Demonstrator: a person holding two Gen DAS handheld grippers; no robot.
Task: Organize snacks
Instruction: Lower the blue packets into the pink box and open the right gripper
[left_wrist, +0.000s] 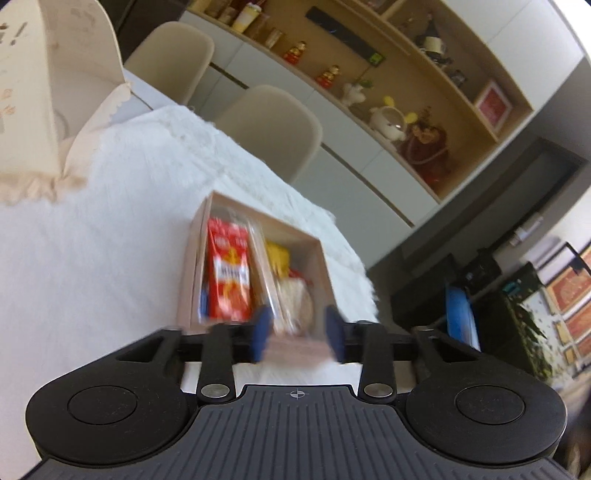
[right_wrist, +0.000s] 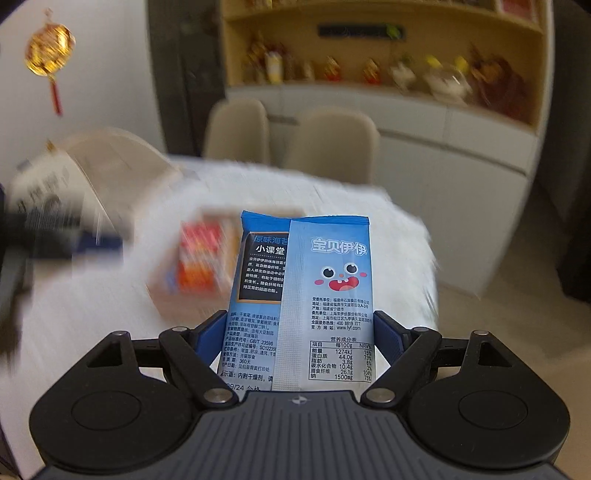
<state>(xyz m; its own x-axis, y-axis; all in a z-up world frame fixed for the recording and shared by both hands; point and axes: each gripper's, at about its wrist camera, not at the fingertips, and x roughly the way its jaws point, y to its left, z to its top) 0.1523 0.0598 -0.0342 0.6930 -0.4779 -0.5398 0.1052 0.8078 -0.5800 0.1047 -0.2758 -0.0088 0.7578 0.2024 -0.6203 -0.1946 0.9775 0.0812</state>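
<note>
Your right gripper (right_wrist: 300, 332) holds a flat blue foil snack packet with a cartoon face (right_wrist: 306, 295) between its blue pads, jaws spread across the packet's width; the packet stands with its long axis running straight out along the fingers, printed back toward the camera. Beyond its far end and slightly to the left in the right wrist view lies the shallow tan cardboard tray (right_wrist: 162, 295), blurred, already carrying a red and orange snack box (right_wrist: 199, 262). Judgement: the tray is the likely destination, so the move goes forward and down. Your left gripper (left_wrist: 297, 332) shows blue pads apart with nothing pressed between them, though motion blur makes its exact gap hard to read. It hovers just short of the tray's near edge, nearer than the right. A yellow packet and a pale wrapped item fill the tray's right section. A white fluffy tablecloth (left_wrist: 110, 240) covers the table; a cream paper bag (left_wrist: 44, 92) stands well apart at left, with two beige chairs beyond.
</note>
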